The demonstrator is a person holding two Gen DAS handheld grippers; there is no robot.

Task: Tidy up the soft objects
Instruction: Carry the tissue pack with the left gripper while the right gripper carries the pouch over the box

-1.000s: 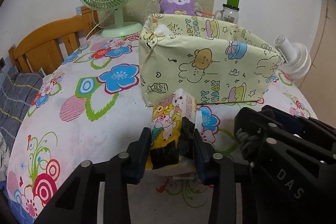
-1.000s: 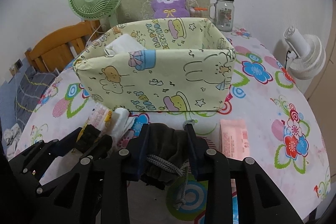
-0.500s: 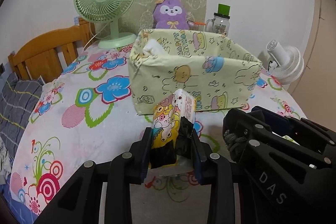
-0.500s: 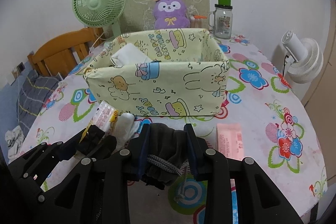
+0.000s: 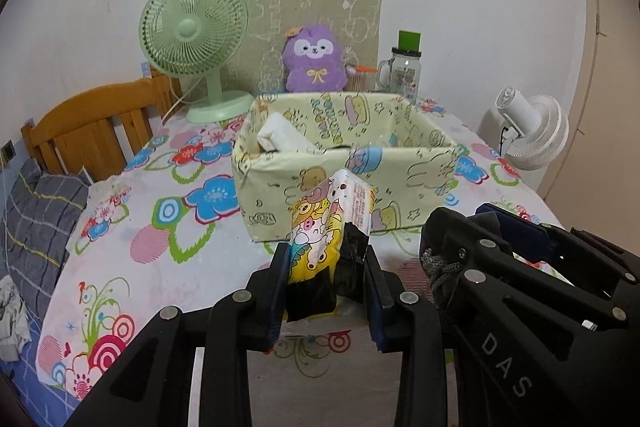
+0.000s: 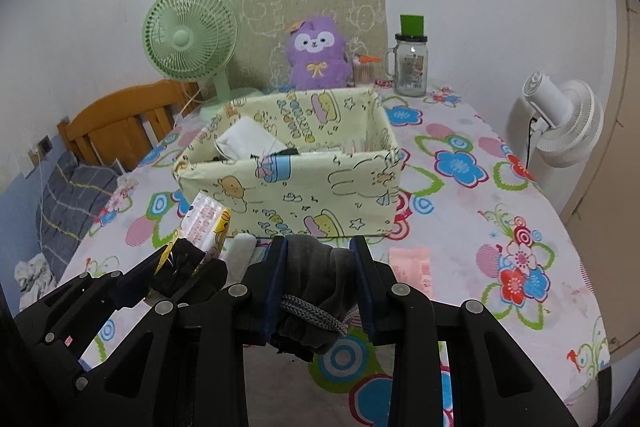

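Observation:
My left gripper (image 5: 325,263) is shut on a yellow cartoon tissue pack (image 5: 328,227) together with a black cloth (image 5: 348,267), held above the table in front of the pale yellow fabric box (image 5: 280,183). My right gripper (image 6: 320,267) is shut on a dark grey drawstring cloth (image 6: 316,279), held just right of the left gripper. The box (image 6: 320,195) holds a white tissue pack (image 6: 244,141) and some dark items. A pink packet (image 6: 412,263) lies flat on the table right of my right gripper. The left gripper (image 6: 188,259) with its tissue pack (image 6: 208,223) also shows in the right wrist view.
A green fan (image 5: 196,39), a purple plush (image 5: 314,59) and a glass jar (image 5: 404,67) stand behind the box by the wall. A white fan (image 6: 560,123) stands at the table's right edge. A wooden chair (image 5: 92,131) and grey checked bedding (image 5: 32,219) are at left.
Both grippers have risen and drawn back with their loads, so the box's inside now shows. Both grips are unchanged.

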